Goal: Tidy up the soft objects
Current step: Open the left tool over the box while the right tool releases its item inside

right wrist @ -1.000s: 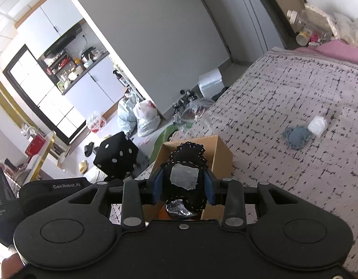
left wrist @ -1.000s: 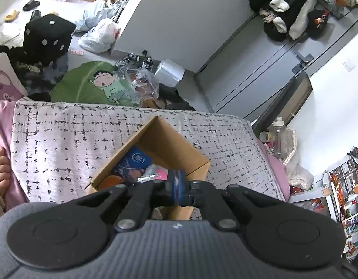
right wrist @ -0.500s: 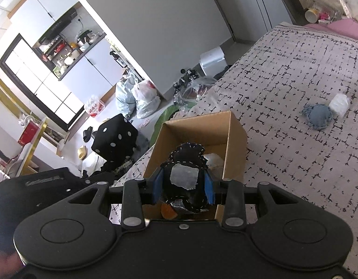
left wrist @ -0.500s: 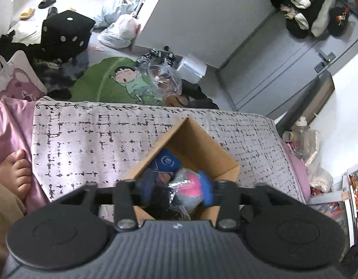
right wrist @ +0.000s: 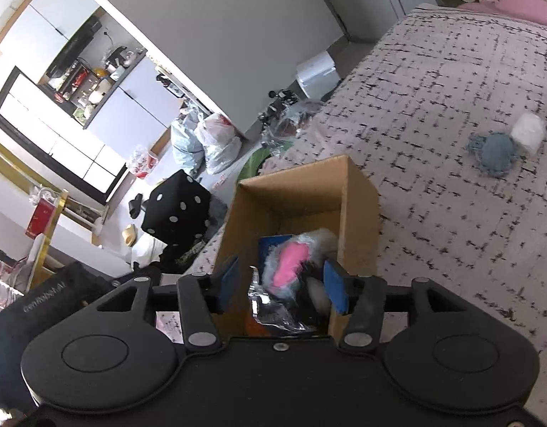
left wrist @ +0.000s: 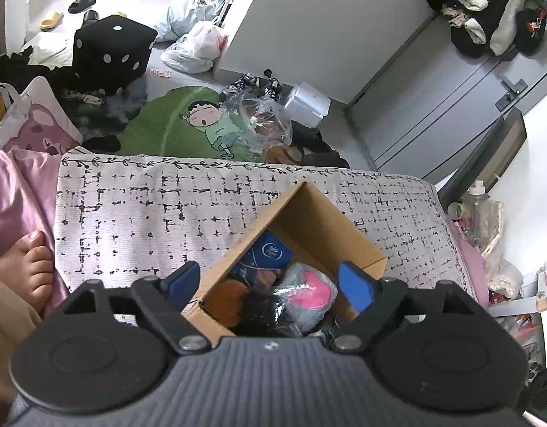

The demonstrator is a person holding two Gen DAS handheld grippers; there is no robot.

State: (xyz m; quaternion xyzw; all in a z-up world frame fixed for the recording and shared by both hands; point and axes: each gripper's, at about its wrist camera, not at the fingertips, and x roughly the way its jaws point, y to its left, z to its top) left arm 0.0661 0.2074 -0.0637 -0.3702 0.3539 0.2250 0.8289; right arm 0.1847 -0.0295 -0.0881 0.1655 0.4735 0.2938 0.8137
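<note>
An open cardboard box (left wrist: 319,213) stands on the grey patterned bedspread (left wrist: 149,206). In it lie a blue packet (left wrist: 271,252), a pink-and-grey fluffy piece in clear wrap (left wrist: 305,290), a dark furry thing (left wrist: 259,315) and something orange-brown (left wrist: 220,299). My left gripper (left wrist: 270,286) hangs over the box, jaws opening wide, gripping nothing. My right gripper (right wrist: 282,286) is over the same box (right wrist: 295,181), jaws opening. The black piece with a silvery patch (right wrist: 273,309) lies below them beside the pink fluffy piece (right wrist: 291,261), clear of the pads. A blue-grey knitted item (right wrist: 494,153) and a white item (right wrist: 527,133) lie on the bed at the right.
A person's bare foot (left wrist: 28,267) rests on pink bedding at the left. Beyond the bed's edge the floor holds a green cartoon mat (left wrist: 188,124), a black dice cushion (left wrist: 110,53), plastic bags (left wrist: 198,46) and a white box (left wrist: 307,101). A bottle (left wrist: 478,199) stands right of the bed.
Both grippers sank toward the box. The left jaws went from shut to wide open, and the pink fluffy piece now lies in the box. The right jaws spread and let the black piece drop.
</note>
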